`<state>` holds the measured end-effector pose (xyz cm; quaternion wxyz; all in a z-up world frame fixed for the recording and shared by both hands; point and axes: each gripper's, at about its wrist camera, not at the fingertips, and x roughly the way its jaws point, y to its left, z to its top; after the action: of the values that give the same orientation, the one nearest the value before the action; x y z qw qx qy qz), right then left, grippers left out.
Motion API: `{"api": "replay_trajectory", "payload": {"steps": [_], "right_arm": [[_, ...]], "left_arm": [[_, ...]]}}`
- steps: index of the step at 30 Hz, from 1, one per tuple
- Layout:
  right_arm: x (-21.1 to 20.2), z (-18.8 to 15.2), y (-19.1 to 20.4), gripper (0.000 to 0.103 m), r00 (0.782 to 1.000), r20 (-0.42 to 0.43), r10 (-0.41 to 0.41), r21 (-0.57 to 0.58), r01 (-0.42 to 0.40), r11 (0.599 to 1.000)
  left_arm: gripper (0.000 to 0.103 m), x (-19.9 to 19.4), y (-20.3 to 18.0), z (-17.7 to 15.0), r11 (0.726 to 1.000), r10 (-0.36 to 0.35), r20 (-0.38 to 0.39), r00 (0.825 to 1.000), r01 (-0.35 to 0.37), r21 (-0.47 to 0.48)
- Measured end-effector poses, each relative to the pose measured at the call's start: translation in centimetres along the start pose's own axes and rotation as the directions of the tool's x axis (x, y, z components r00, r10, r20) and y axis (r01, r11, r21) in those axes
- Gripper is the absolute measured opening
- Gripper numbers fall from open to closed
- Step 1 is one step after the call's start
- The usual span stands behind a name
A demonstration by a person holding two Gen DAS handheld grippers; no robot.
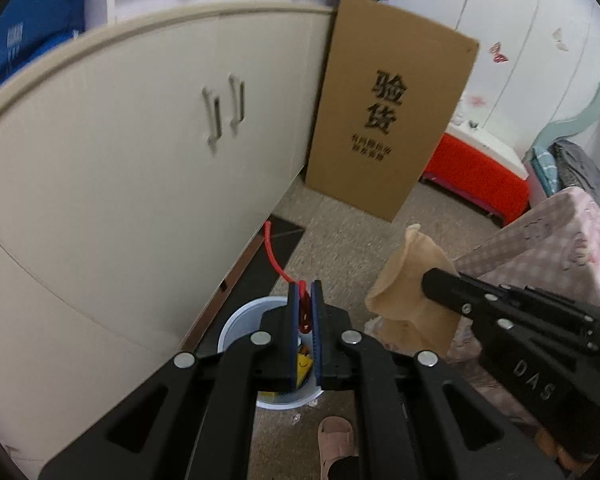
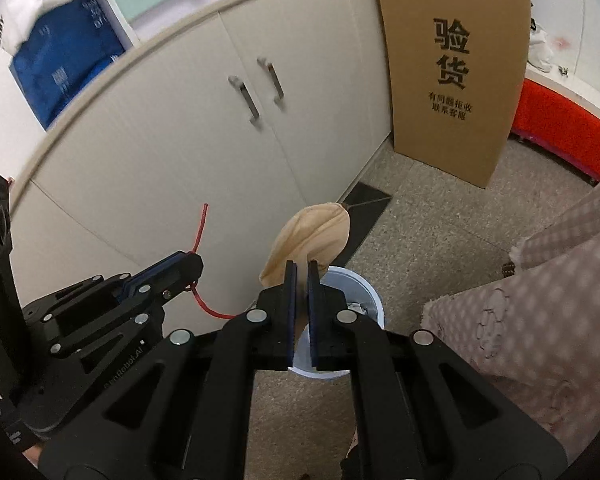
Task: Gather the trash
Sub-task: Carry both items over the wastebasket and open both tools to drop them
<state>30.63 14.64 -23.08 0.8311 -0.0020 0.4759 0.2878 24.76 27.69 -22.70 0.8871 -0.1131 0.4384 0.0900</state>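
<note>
Fingers are clamping a red cord on my left and a tan cloth on my right; I'm holding both over the bin, needing release next

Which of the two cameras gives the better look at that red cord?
The right wrist view: the red cord shows side-on, both ends sticking out of the left gripper, clear against the cabinet. In the left wrist view the cord is foreshortened and partly hidden between that gripper's own fingers.
</note>
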Motion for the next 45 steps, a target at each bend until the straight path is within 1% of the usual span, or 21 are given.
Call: {"api": "replay_trajectory", "payload": {"steps": [2,6,9,11,13,14,15,18,22,28,31,33,34,35,36,37,38,39,40,42,45], "right_arm": [[0.8,-0.1,-0.2,0.005,1.0,-0.012,0.003,0.008,-0.003,1.0],[2.6,-0.3,-0.6,0.005,1.0,-0.016,-0.02,0.016,0.02,1.0],[3.5,-0.5,-0.9,0.005,0.999,-0.025,-0.031,0.012,0.031,0.999],[4.1,-0.7,-1.1,0.005,0.999,-0.036,-0.028,0.016,0.029,0.999],[4.4,-0.8,-1.1,0.005,0.999,-0.042,-0.027,0.018,0.028,0.999],[4.6,-0.8,-1.1,0.005,0.999,-0.046,-0.025,0.018,0.026,0.999],[4.8,-0.9,-1.1,0.005,0.998,-0.053,-0.022,0.02,0.023,1.0],[5.4,-1.1,-1.0,0.005,0.997,-0.072,-0.014,0.022,0.016,1.0],[5.9,-1.5,-0.7,0.005,0.996,-0.087,-0.013,0.014,0.014,1.0],[6.2,-1.3,-0.2,0.006,0.996,-0.089,0.003,0.019,-0.001,1.0],[6.0,-1.0,0.1,0.006,0.997,-0.073,0.035,0.019,-0.034,0.999],[6.0,-0.8,0.3,0.007,0.995,-0.06,0.083,0.029,-0.081,0.996],[6.1,-0.7,0.5,0.008,0.995,-0.059,0.081,0.029,-0.079,0.996],[6.2,-0.6,0.6,0.011,0.995,-0.057,0.079,0.03,-0.077,0.997],[6.1,-0.6,0.6,0.024,0.995,-0.053,0.087,0.034,-0.085,0.996],[6.0,-0.7,0.6,0.038,0.995,-0.05,0.084,0.036,-0.082,0.996],[5.7,-0.8,0.5,0.063,0.997,-0.036,0.074,0.038,-0.072,0.997],[5.2,-0.9,0.5,0.064,0.998,-0.018,0.065,0.029,-0.065,0.997],[4.9,-1.0,0.5,0.064,0.998,-0.022,0.065,0.03,-0.064,0.997],[4.2,-1.1,0.2,0.064,0.998,-0.022,0.064,0.044,-0.063,0.997],[1.8,-1.2,0.1,0.066,1.0,0.006,0.011,0.045,-0.011,0.999]], "left_arm": [[0.005,1.3,0.6,-0.1,1.0,0.002,-0.022,1.0,-0.002,-0.013],[0.006,3.6,1.0,-0.2,0.999,0.011,-0.056,0.998,-0.013,-0.029],[0.009,5.4,1.8,-0.4,0.998,0.02,-0.093,0.995,-0.025,-0.056],[0.02,6.5,2.4,-0.5,0.997,0.02,-0.124,0.992,-0.03,-0.077],[0.067,7.3,3.2,-0.7,0.993,0.036,-0.147,0.988,-0.052,-0.104],[0.072,7.4,3.7,-0.8,0.99,0.054,-0.139,0.989,-0.072,-0.123],[0.073,7.5,4.0,-0.9,0.988,0.058,-0.135,0.989,-0.076,-0.134],[0.075,8.2,4.8,-1.2,0.986,0.051,-0.161,0.986,-0.075,-0.15],[0.076,8.2,5.3,-1.5,0.984,0.071,-0.153,0.986,-0.095,-0.15],[0.076,7.8,5.8,-1.7,0.981,0.077,-0.149,0.986,-0.101,-0.165],[0.077,7.3,6.2,-1.8,0.979,0.084,-0.145,0.986,-0.109,-0.174],[0.078,7.0,6.6,-1.8,0.975,0.092,-0.141,0.986,-0.118,-0.188],[0.078,6.8,6.9,-1.8,0.972,0.097,-0.138,0.986,-0.123,-0.199],[0.078,6.5,7.0,-1.8,0.97,0.1,-0.135,0.986,-0.126,-0.207],[0.079,6.1,7.4,-1.8,0.966,0.108,-0.13,0.986,-0.134,-0.22],[0.08,5.9,7.5,-1.8,0.964,0.113,-0.126,0.986,-0.14,-0.227],[0.08,5.6,7.7,-1.8,0.961,0.121,-0.121,0.985,-0.147,-0.235],[0.08,5.1,8.0,-1.8,0.958,0.128,-0.113,0.985,-0.152,-0.241],[0.082,4.7,8.2,-1.8,0.955,0.146,-0.11,0.983,-0.169,-0.244],[0.082,3.9,8.3,-1.8,0.953,0.147,-0.097,0.984,-0.167,-0.252],[0.082,2.4,7.9,-1.8,0.954,0.153,-0.079,0.985,-0.168,-0.249]]}}
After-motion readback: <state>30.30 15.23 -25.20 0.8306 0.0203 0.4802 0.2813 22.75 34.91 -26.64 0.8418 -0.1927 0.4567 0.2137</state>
